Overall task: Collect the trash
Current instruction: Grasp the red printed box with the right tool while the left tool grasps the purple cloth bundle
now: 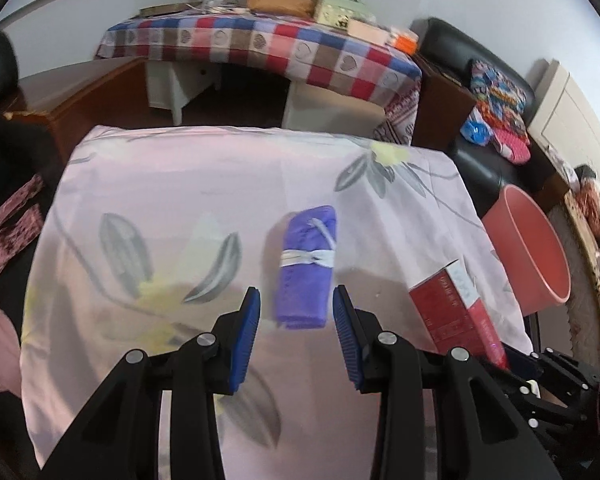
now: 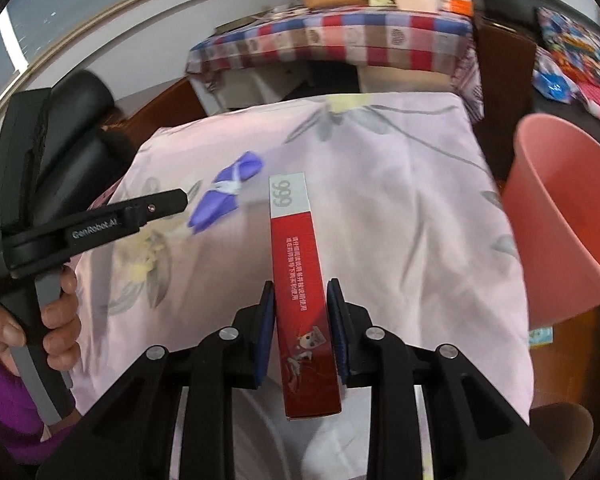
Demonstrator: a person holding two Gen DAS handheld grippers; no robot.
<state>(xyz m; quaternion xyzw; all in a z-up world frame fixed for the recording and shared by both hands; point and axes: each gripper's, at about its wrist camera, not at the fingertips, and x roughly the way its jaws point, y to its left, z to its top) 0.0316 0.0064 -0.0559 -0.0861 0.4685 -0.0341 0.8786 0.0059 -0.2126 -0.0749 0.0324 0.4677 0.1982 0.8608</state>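
Our right tool clamps a red carton marked 999 above the surface, which is draped in a pale floral cloth. Our left tool stands wide, its blue pads flanking the near end of a purple bundle tied with white string. A pink bin stands just beyond the right edge. Bare cloth surrounds the bundle; a checked table lies behind.

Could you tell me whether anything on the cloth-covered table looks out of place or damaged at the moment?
Nothing looks spilled or damaged. The purple bundle, tied with a white strip, lies loose on the floral cloth, just ahead of the open left gripper. The right gripper is shut on the red box, beside the pink bin.
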